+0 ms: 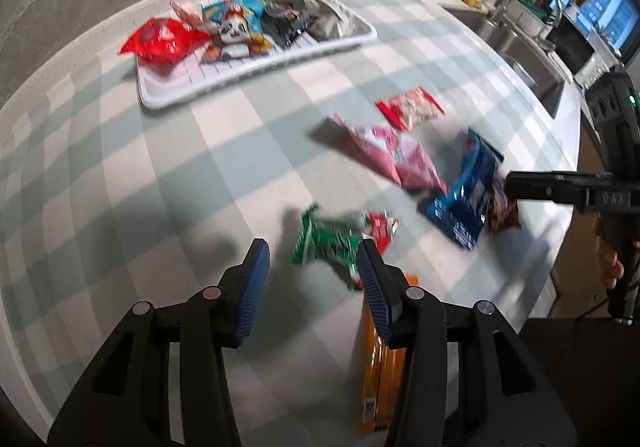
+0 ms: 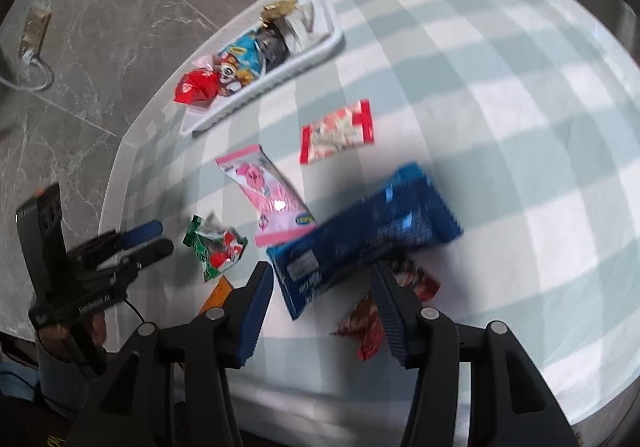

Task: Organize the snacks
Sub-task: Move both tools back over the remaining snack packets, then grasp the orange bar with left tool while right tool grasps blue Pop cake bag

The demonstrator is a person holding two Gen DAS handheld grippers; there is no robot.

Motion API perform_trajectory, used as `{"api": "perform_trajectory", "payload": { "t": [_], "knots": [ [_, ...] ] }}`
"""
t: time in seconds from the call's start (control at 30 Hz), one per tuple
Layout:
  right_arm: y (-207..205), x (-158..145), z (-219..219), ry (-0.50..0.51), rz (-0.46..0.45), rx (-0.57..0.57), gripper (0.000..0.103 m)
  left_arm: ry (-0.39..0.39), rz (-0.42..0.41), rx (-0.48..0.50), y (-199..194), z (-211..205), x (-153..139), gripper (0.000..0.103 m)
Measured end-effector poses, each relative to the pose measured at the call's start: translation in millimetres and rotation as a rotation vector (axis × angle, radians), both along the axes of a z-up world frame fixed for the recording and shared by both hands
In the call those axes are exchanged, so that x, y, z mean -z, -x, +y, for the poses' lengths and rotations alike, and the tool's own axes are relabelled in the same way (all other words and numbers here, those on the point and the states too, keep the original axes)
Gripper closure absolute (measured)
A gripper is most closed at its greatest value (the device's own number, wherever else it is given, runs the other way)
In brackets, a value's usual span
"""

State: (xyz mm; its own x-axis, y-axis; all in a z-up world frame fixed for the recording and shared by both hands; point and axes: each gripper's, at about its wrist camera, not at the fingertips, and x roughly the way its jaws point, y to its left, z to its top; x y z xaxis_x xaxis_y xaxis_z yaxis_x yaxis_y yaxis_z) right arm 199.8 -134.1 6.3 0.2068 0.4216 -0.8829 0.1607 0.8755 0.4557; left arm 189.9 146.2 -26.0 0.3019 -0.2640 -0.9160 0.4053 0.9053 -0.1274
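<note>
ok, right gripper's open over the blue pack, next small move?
Probably lower the right gripper and close on the blue packet: its open jaws already straddle the packet's near end, nothing is held, and the white tray with sorted snacks sits farther back.

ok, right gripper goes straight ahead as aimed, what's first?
Likely the blue snack bag: it lies just beyond the open right gripper, between the fingers' line. Depth is blurred, so height above it is unclear.

Both wrist views look down, near, sharing tray and snacks
</note>
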Motion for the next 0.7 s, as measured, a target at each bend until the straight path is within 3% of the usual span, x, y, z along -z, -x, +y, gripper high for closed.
{"api": "perform_trajectory", "payload": {
  "t": [0.47,0.7],
  "knots": [
    [-4,27,-8,-0.083,0.082,0.170,0.044,-0.036,0.021,0.073,31,-3,16,0.059],
    [-15,32,-8,-0.056,0.100,0.197,0.044,-0.054,0.040,0.136,43,-12,24,0.058]
  ]
}}
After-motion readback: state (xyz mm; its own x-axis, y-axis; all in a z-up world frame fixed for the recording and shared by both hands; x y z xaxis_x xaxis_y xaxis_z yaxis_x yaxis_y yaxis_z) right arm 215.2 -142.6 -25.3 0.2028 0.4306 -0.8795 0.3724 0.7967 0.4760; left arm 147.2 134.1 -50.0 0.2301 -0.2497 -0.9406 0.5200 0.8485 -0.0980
